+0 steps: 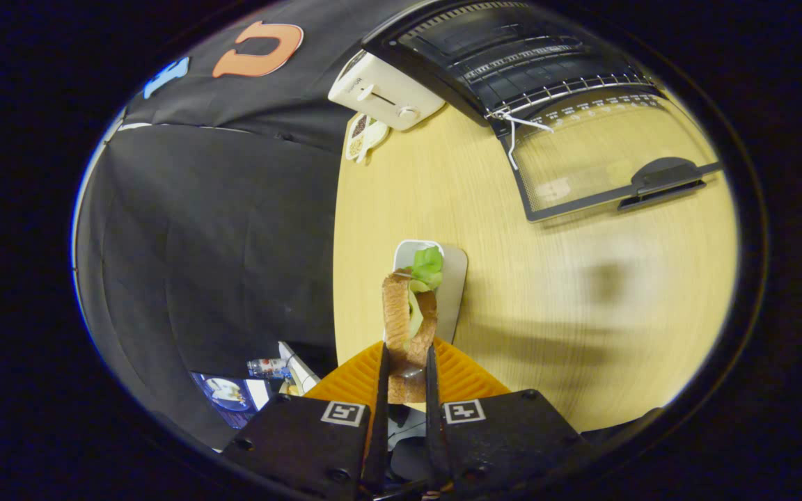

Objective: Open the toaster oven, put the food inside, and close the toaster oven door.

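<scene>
- Claw [406, 365] is clenched on the sandwich [408, 320]: two slices of browned toast with pale cheese and a green lettuce leaf sticking out at the far end. Both fingers press the bread faces, one per side.
- Sandwich is lifted, held edge-on between the fingers, above the small white rectangular plate [451, 292] on the pale wood-grain counter [582, 292]. Looks clear of the plate, though the gap is hard to judge.
- Black toaster oven [512, 56] sits well beyond the fingers, its glass door [596, 167] with a black handle already dropped flat onto the counter, and a wire rack [547, 90] visible inside. My read: opening is done and we're on the carry-in step.
- White slot toaster [383, 94] is beside the oven, well off the path.
- Handling, as a guess: light, soft, layered. Toast crumbles if squeezed harder, and the filling can slide out if tilted. The lettuce is loose already.
- Grip sits low on the near end, so the far end is unsupported and may sag or fan open.
- Keep it level, then set it flat on the rack before letting go.
</scene>
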